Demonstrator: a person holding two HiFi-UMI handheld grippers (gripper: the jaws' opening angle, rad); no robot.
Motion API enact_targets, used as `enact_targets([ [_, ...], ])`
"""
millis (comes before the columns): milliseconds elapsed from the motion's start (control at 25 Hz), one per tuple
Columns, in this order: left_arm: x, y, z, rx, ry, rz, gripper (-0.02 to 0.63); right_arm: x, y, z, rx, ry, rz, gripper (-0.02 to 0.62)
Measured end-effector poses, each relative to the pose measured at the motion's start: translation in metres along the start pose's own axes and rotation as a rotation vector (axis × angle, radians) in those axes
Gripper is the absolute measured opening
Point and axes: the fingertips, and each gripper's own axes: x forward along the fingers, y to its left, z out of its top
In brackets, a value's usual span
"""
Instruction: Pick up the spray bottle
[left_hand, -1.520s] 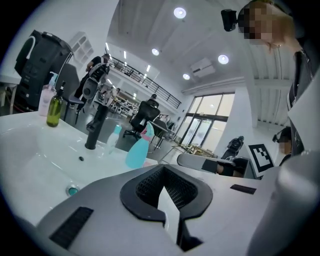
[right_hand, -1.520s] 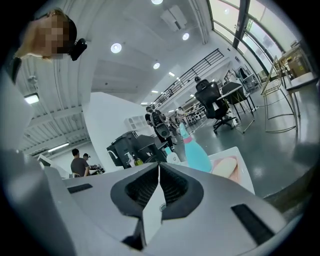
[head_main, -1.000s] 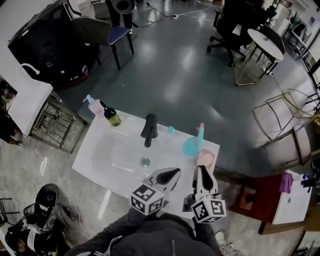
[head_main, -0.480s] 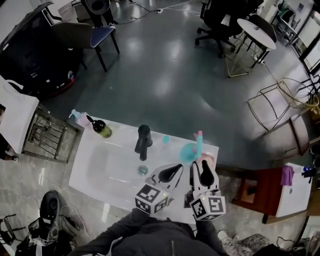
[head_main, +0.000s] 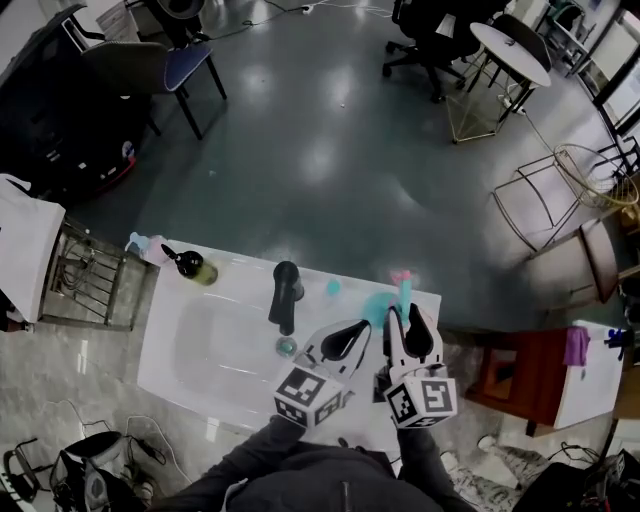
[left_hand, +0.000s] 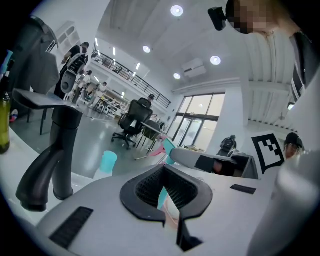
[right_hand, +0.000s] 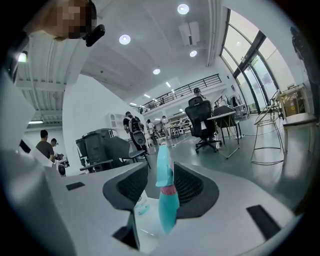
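A teal spray bottle (head_main: 380, 303) with a pink trigger stands at the right end of the white sink counter (head_main: 180, 370). My right gripper (head_main: 411, 333) reaches up beside it. In the right gripper view the bottle (right_hand: 166, 200) stands upright between the wide jaws of the right gripper (right_hand: 164, 192), nearer the right-hand one, and the pads do not press on it; the gripper is open. My left gripper (head_main: 346, 340) lies just left of the right one, with its jaws together and nothing in them. Through the narrow slit of the left gripper (left_hand: 167, 199) shows a strip of the bottle, whose head (left_hand: 167, 148) rises behind.
A black faucet (head_main: 285, 295) stands at the back of the basin, with the drain (head_main: 287, 346) below it. A small teal cup (head_main: 331, 287) sits left of the spray bottle. A dark pump bottle (head_main: 190, 265) and a pink one (head_main: 145, 247) stand at the counter's left end.
Both grippers have moved forward toward the spray bottle. The right gripper's jaws, together a second ago, now stand wide on either side of the bottle.
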Motion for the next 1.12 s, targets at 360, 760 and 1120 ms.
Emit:
enact_targets([
  [360, 0.005, 0.018, -0.001, -0.029, 0.0, 0.013, 0.008, 0.031, -0.005, 0.003, -0.043, 0.006, 0.001, 0.126],
  [760, 0.006, 0.017, -0.009, -0.031, 0.038, -0.009, 0.008, 0.04, -0.019, -0.005, -0.036, 0.051, -0.05, 0.103],
  [1120, -0.006, 0.014, -0.014, -0.018, 0.06, 0.007, 0.008, 0.026, -0.015, 0.002, -0.041, 0.037, -0.057, 0.089],
])
